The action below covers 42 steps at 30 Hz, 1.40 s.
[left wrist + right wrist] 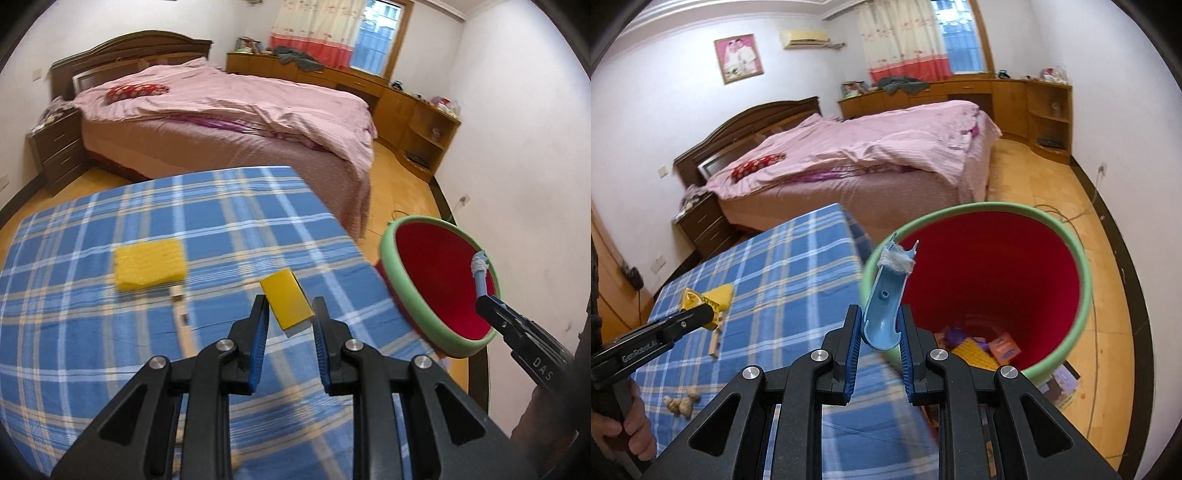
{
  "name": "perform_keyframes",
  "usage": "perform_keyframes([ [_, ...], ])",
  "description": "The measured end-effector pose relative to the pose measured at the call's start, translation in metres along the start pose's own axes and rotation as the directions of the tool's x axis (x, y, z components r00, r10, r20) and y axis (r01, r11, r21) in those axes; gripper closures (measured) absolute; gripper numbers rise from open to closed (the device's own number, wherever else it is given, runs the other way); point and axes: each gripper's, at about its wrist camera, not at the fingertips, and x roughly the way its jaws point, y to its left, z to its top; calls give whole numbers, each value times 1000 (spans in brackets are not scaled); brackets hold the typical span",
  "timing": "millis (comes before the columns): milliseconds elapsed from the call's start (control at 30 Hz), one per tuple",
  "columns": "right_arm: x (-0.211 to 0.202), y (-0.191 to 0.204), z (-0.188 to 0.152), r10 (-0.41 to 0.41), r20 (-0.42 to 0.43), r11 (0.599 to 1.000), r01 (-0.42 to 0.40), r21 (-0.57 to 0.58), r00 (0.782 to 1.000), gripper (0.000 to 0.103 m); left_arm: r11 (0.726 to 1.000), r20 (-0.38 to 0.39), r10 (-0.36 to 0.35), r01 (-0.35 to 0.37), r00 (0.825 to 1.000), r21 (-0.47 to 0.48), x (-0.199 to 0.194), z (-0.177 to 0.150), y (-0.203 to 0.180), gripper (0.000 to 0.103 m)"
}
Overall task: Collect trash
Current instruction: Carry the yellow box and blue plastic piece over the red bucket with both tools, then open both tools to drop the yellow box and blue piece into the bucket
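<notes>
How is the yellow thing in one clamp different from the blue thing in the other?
The yellow box in the left hand-held gripper is a flat-sided carton; the blue plastic piece in the right hand-held gripper is curved, with grey fluff at its tip. The box hangs over the table, the blue piece over the bin. Both are clamped.

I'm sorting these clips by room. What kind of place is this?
A home bedroom, most likely. A double bed with a pink quilt stands behind the plaid-covered table, a dark nightstand sits beside it, and a framed portrait hangs on the wall.
</notes>
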Motion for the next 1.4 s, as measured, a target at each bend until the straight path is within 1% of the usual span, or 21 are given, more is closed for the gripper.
perform_keyframes([
  [300, 1, -45, -1, -42, -1, 997, 42, 69, 999, 84, 996, -22, -49, 51, 999, 74, 20, 6, -51, 79],
  [633, 6, -83, -3, -78, -10, 987, 79, 138, 997, 81, 985, -45, -97, 103, 994, 135, 40, 10, -91, 79],
  [900, 3, -96, -4, -69, 9, 984, 66, 165, 998, 79, 976, -55, -133, 141, 990, 166, 52, 13, -116, 79],
  [1200, -7, -110, -8, -83, 24, 980, 77, 185, 996, 79, 957, -79, -164, 178, 983, 230, 77, 12, -150, 79],
  [1267, -9, -114, -9, -89, 28, 978, 82, 193, 996, 76, 951, -81, -176, 191, 981, 244, 80, 11, -156, 79],
  [1300, -10, -116, -9, -92, 28, 977, 84, 198, 995, 73, 948, -86, -177, 194, 980, 252, 81, 10, -159, 79],
  [1333, -11, -118, -10, -95, 30, 975, 87, 203, 995, 70, 945, -96, -173, 193, 980, 265, 83, 9, -163, 76],
  [1367, -12, -119, -10, -99, 31, 974, 91, 207, 995, 70, 943, -99, -171, 192, 980, 271, 84, 8, -164, 70],
  [1400, -13, -120, -11, -102, 32, 973, 93, 211, 994, 70, 942, -100, -168, 190, 981, 276, 85, 7, -166, 68],
])
